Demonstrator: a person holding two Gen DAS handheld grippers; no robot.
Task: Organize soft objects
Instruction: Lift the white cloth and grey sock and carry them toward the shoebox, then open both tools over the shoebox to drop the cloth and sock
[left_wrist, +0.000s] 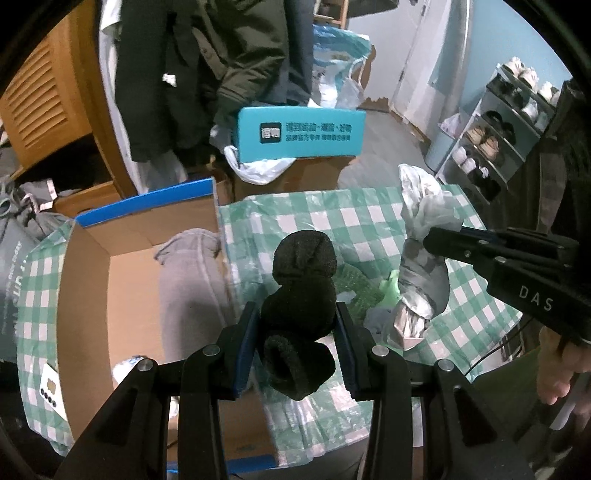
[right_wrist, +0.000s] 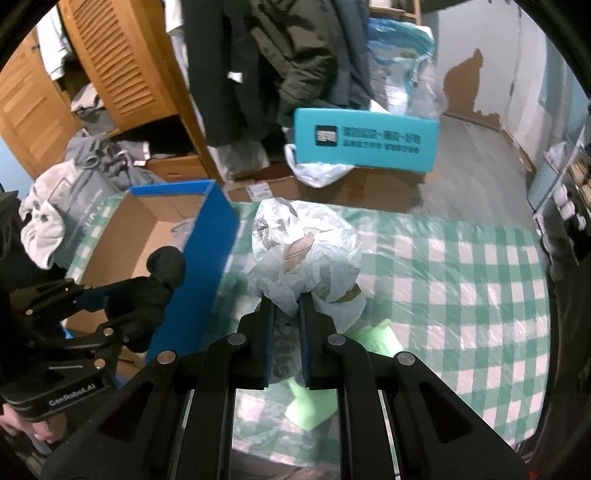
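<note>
Left gripper (left_wrist: 299, 325) clamped on a rolled black sock (left_wrist: 301, 295) at lower centre of the left view, held above a green checked cloth (left_wrist: 332, 218). Right gripper (right_wrist: 286, 314) closed on a clear plastic bag (right_wrist: 303, 251) at centre of the right view, seemingly with cloth inside. Open cardboard box (left_wrist: 85, 295) at lower left, grey garment (left_wrist: 188, 280) inside. Green item (right_wrist: 314, 406) lying on the cloth, lower centre.

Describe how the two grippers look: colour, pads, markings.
The left gripper and right gripper are matte black, with angular linkages, silver pivot pins and blue inner pads. One body reads "GenRobot.AI", the other "DAS". A thin black cable hangs below the right one.
</note>
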